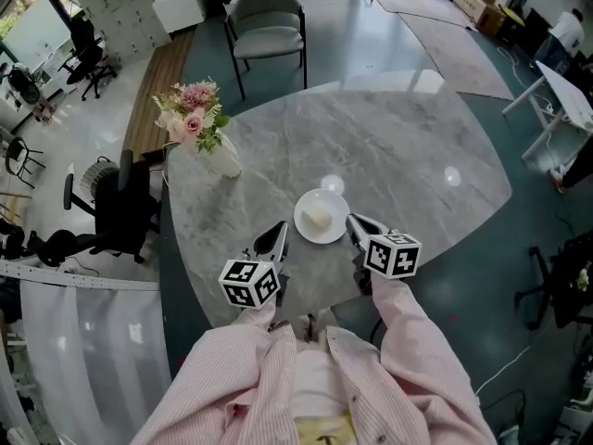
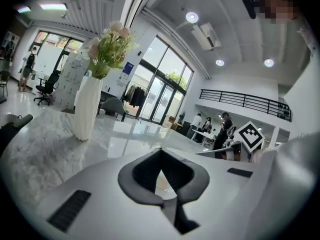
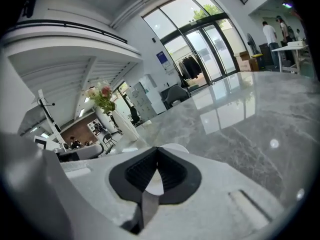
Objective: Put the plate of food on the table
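**Plate already down on the marble, both grippers shut beside it**

Closest to me are the person's pink striped sleeves [image 1: 408, 341], reaching over the near edge of the grey marble table [image 1: 408, 146]. The left gripper [image 1: 280, 229] sits low over the tabletop. Its own view shows the two grey pads pressed tip to tip with nothing caught between them, only bare marble past them. The right gripper [image 1: 352, 221] is clenched the same way. In its own view the tips meet, and the white seen through the gap beneath them is the plate [image 1: 306, 223] lying just beyond.

That plate rests flat on the table between the two grippers. The right gripper's tip is hard against its near right rim, though I cannot tell whether it actually touches. The left gripper's tip is near the plate's left side but apart from it. A pale lump of food [image 1: 318, 217] lies in the middle of the plate.

Further along, toward the left edge of the table, a white vase [image 1: 223, 158] stands upright with pink flowers [image 1: 190, 117]. Beyond the far edge a grey chair [image 1: 267, 21] stands on the floor
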The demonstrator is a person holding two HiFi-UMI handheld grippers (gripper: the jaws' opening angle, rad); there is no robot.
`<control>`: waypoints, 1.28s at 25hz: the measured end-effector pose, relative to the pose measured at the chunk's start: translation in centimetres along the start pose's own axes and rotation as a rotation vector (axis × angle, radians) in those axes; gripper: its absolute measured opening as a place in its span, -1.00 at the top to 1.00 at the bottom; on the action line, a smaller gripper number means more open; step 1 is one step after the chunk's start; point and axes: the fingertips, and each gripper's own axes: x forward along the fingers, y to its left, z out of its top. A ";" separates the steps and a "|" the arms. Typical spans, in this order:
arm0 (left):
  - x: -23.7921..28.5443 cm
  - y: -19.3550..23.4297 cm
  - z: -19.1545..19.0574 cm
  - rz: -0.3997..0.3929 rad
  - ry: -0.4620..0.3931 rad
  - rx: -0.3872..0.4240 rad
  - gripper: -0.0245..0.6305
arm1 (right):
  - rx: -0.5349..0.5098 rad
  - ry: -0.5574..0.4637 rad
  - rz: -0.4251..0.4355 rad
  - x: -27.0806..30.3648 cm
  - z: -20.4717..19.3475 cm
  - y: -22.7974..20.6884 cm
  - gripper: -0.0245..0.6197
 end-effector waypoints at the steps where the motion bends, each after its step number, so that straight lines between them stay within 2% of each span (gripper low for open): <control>1: -0.3 -0.1 0.5 -0.001 -0.015 0.010 0.94 | -0.013 -0.021 0.013 -0.4 0.4 0.4 0.90; 14: -4.2 -1.3 6.9 0.015 -0.190 0.153 0.94 | -0.150 -0.278 0.139 -5.6 5.7 4.8 0.90; 23: -5.4 -1.6 8.7 0.033 -0.240 0.205 0.94 | -0.213 -0.386 0.133 -7.6 7.7 5.8 0.91; 32: -5.8 -1.2 9.0 0.054 -0.246 0.230 0.94 | -0.242 -0.419 0.115 -7.9 8.4 5.9 0.91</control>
